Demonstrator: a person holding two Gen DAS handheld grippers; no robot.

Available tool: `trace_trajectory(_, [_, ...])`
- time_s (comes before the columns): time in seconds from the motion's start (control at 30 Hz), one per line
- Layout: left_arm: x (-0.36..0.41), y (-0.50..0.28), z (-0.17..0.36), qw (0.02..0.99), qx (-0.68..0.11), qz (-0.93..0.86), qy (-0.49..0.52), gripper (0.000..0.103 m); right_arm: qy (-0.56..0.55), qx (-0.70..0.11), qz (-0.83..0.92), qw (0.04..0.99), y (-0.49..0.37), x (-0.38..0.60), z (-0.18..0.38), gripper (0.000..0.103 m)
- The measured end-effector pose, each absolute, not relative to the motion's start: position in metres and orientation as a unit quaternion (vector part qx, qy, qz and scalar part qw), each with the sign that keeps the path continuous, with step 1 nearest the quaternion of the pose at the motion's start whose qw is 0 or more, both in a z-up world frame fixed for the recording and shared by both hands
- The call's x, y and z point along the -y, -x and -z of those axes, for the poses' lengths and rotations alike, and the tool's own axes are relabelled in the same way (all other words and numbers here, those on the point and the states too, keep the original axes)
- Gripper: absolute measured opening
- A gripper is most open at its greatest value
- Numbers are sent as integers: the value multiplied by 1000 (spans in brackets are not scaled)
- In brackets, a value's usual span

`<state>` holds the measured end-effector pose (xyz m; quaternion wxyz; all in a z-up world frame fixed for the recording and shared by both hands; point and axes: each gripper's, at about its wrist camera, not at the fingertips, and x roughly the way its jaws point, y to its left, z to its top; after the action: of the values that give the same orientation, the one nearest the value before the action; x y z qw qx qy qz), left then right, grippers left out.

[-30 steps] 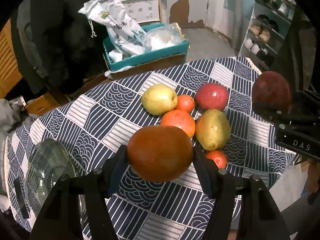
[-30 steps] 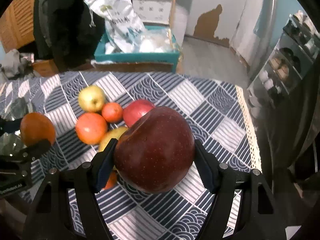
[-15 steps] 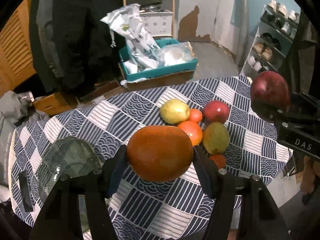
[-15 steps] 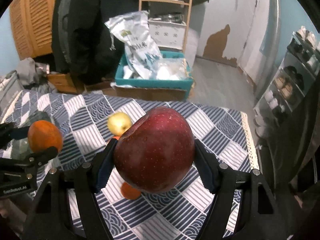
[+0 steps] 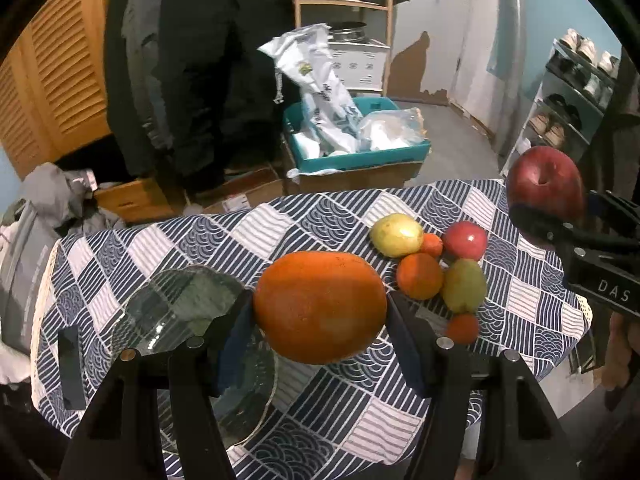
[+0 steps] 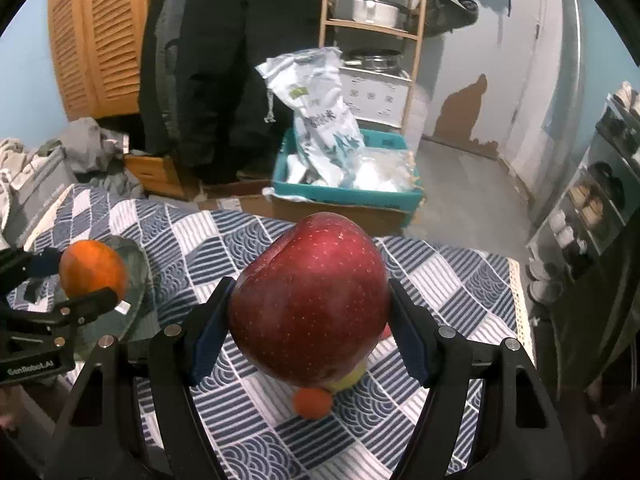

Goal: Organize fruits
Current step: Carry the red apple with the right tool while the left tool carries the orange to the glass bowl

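In the left wrist view the left gripper [image 5: 320, 312] points down at the table from above, and its two fingers are clamped on a large orange fruit [image 5: 320, 306] in the lower middle of the frame. The fruit is oval, smooth and a little darker on its lower side. Under it, at the lower left, a clear glass bowl [image 5: 168, 304] stands on the tablecloth [image 5: 192, 236], which has blue and white squares with lines and waves. Right of the middle, a small group of fruits [image 5: 432, 268] lies together on the cloth: yellow-green, orange and red ones, touching each other. At the right edge the right gripper [image 6: 310, 312] is held above the table and grips a dark red apple [image 6: 310, 300]; in its own view the apple fills the centre, shiny with small pale dots. Behind the table there are a teal box [image 5: 360, 156] with white bags, dark hanging clothes [image 5: 192, 60] and a wooden shelf [image 5: 344, 4].
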<state>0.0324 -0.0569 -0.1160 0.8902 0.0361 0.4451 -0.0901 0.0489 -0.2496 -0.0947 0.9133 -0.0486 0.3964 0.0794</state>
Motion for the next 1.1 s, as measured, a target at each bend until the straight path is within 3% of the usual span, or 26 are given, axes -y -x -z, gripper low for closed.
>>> trace_trajectory(1.1, [-83, -29, 143, 884, -465, -29, 30, 66, 77, -430, -208, 876, -95, 84, 125, 74])
